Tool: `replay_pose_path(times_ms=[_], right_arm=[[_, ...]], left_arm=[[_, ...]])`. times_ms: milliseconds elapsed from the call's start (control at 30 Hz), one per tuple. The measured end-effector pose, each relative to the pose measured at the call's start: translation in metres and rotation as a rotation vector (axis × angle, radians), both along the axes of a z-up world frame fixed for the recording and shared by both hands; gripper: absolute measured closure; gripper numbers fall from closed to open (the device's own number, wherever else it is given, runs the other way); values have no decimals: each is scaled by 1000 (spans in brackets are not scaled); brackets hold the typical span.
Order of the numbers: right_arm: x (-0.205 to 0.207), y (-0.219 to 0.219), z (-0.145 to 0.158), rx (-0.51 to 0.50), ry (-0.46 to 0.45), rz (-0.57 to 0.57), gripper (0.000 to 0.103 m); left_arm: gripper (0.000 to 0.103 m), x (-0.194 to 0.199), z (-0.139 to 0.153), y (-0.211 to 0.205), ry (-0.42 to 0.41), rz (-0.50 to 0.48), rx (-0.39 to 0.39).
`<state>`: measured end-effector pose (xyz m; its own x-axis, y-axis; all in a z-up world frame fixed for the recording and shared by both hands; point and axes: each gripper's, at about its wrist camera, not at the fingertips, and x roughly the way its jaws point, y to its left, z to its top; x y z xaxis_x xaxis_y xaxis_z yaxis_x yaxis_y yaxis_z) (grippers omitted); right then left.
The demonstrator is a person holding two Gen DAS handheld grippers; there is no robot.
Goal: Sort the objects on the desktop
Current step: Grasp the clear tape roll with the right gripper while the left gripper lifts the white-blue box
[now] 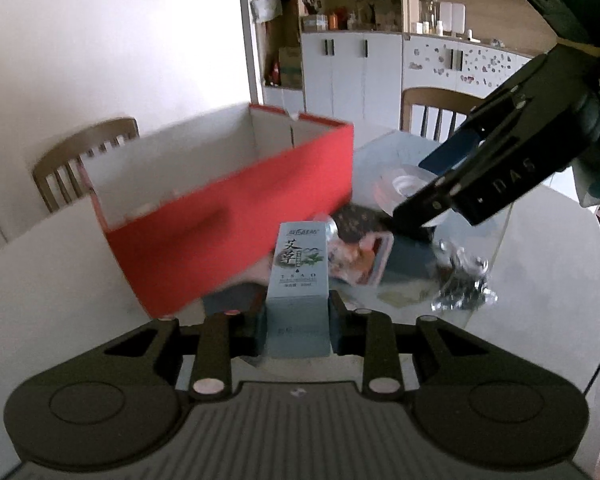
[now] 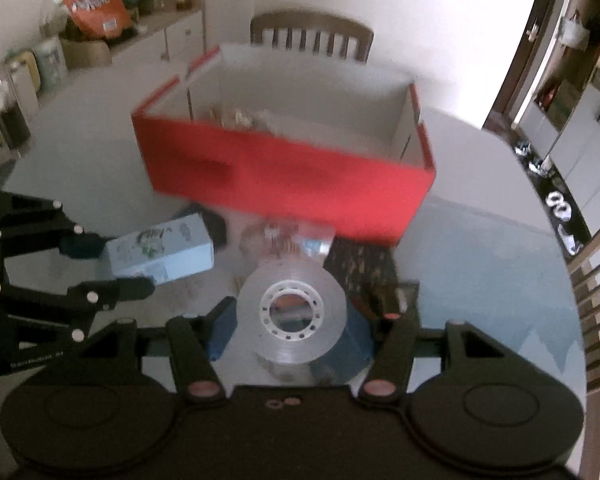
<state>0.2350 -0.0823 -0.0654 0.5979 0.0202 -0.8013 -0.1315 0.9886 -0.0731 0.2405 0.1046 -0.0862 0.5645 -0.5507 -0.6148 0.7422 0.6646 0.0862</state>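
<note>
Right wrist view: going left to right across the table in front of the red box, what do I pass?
Left claw shut on the pale blue printed carton → clear roll of tape with white core in the right claw → dark patterned packet.

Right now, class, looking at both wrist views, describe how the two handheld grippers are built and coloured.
Both are matte black. The left gripper and right gripper share jointed linkage bars with pale round pivot pins, blue finger pads, round discs at the base and a ribbed body. White lettering marks one arm; a green light glows above.
</note>
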Motion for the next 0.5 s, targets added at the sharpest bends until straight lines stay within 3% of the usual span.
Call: replay_pose_path(times_ms=[300,500], right_arm=[[24,2,55,7,-102,38,44],[54,-11,72,11,-145,83,44]], left_arm=[[75,18,49,5,-63,55,-1],[75,41,66,-7,-82,121,11]])
